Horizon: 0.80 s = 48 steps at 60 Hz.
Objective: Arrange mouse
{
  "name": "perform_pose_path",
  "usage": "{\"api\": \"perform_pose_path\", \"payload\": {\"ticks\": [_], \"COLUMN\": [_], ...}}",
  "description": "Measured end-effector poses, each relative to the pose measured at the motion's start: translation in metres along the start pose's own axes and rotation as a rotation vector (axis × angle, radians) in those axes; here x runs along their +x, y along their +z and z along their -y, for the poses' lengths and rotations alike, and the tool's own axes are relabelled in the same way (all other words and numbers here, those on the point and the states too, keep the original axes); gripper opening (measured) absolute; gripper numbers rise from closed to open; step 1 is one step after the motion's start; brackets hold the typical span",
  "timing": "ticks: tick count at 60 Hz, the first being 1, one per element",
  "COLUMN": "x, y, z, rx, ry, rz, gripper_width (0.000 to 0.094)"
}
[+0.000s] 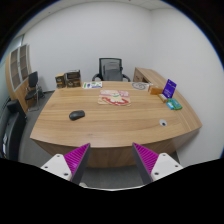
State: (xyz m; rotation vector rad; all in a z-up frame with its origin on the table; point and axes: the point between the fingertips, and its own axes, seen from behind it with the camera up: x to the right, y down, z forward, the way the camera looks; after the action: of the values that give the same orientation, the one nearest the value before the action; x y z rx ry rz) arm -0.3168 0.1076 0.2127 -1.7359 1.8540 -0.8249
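Note:
A dark mouse lies on the wooden table, toward its left side, far beyond my fingers. My gripper hangs in front of the table's near edge, well short of the mouse. Its two fingers with magenta pads stand wide apart with nothing between them.
On the table's far part lie papers and small items; a purple box and a teal object are at the right, and a small object near the right front edge. An office chair stands behind the table, and shelves at the left.

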Motion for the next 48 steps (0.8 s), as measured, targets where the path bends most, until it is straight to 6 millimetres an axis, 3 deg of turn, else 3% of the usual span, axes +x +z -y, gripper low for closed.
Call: {"api": "perform_pose_path", "payload": {"ticks": [22,48], "x": [-0.022,-0.107], "y": [0.024,0.058], "z": [0.004,0.009], "rx": [-0.004,-0.003], "ry": [-0.035,-0.090], "rz": [0.007,0.102], "gripper_width": [0.0865,0.0864]}}
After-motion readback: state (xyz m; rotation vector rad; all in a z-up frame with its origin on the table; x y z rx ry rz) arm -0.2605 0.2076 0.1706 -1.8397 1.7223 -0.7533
